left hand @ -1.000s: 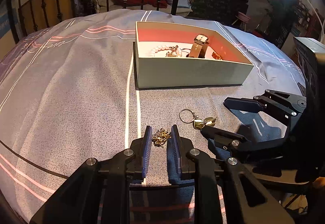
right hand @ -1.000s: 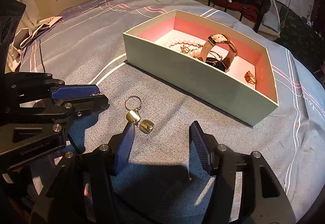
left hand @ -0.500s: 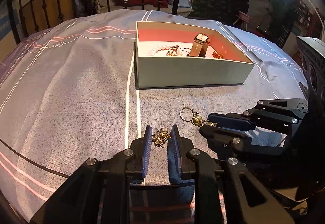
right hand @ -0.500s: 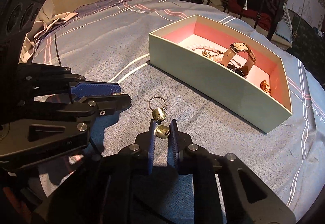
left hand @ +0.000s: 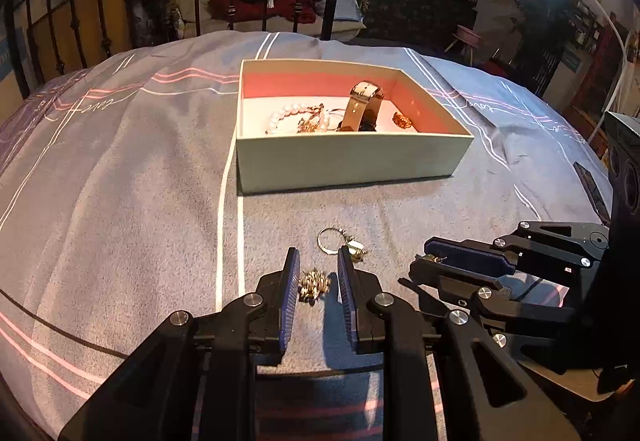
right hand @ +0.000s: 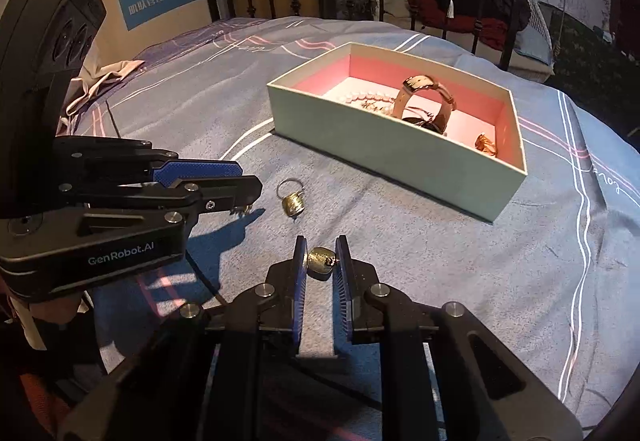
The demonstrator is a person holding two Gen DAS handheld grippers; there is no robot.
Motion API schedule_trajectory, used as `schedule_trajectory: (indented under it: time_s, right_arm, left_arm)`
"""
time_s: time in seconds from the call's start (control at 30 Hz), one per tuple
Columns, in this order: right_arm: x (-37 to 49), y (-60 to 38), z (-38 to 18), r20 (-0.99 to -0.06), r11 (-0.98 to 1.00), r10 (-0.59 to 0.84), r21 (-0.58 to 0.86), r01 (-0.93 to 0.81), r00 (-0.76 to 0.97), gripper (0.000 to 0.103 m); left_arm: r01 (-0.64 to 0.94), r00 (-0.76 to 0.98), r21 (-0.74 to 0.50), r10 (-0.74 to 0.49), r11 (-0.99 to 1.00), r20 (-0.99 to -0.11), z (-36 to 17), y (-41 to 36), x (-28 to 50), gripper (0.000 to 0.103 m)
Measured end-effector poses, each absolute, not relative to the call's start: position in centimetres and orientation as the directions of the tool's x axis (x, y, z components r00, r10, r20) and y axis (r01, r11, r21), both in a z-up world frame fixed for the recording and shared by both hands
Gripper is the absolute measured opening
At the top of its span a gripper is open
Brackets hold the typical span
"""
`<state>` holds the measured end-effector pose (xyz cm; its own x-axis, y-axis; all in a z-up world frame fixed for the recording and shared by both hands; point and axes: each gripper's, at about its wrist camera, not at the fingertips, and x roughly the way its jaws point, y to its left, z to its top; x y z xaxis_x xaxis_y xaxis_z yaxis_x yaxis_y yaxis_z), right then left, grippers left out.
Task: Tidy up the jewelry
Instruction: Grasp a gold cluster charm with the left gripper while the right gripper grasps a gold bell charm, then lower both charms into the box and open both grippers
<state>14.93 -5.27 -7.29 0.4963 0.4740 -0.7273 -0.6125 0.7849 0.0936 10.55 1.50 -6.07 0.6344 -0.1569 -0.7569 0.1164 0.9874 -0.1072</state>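
While the right hand-held gripper (right hand: 321,261) hangs low over the bed, its two blue pads are clenched on a small gold charm (right hand: 320,259), which sits between them at the tips. Just beyond it, a second gold charm on a silver ring (right hand: 292,197) lies on the grey bedspread (right hand: 420,261), apart from the one that is held.

The left hand-held gripper (left hand: 318,283) is beside it, also near the cover. Its pads stand narrowly apart with a small tangled gold piece (left hand: 314,282) between them; the piece seems to touch the left pad, but I cannot tell if the pads really press it. In the right wrist view, this gripper (right hand: 240,183) shows from the side and a bit of gold hangs under its tip.

Farther away on the bed stands an open pale green box (left hand: 348,161) with pink inner walls. Inside it are a string of pearls (left hand: 286,115), a watch with beige strap (left hand: 360,107) standing upright, and a small gold ring (left hand: 402,119) near the right wall.
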Motion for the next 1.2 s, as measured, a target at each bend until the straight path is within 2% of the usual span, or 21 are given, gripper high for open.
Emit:
schedule_trajectory:
  time_s: [0.2,0.4,0.77,1.2]
  right_arm:
    - [19.0,-6.5,-4.0,-0.67,0.84,0.45,0.093,-0.535,0.59,0.015]
    - [24.0,-7.0,-2.2,-0.647,0.89,0.399,0.101,-0.445,0.65,0.015]
    - [29.5,-6.8,-3.1,-0.695,0.928,0.303,0.059,-0.369,0.652,0.015]
    - [30.1,-6.4,-5.0,-0.727,0.92,0.305,0.059,-0.387,0.615,0.015]
  left_arm:
    - [0.129,0.684,-0.13,-0.183,0.983,-0.706,-2.5,0.6,14.6,0.019]
    - [0.09,0.682,-0.145,-0.167,0.985,-0.712,-1.3,0.6,19.4,0.019]
    - [0.031,0.639,-0.143,-0.129,0.989,-0.758,-1.5,0.6,25.3,0.019]
    - [0.022,0.598,-0.125,-0.113,0.992,-0.793,-4.0,0.6,26.4,0.019]
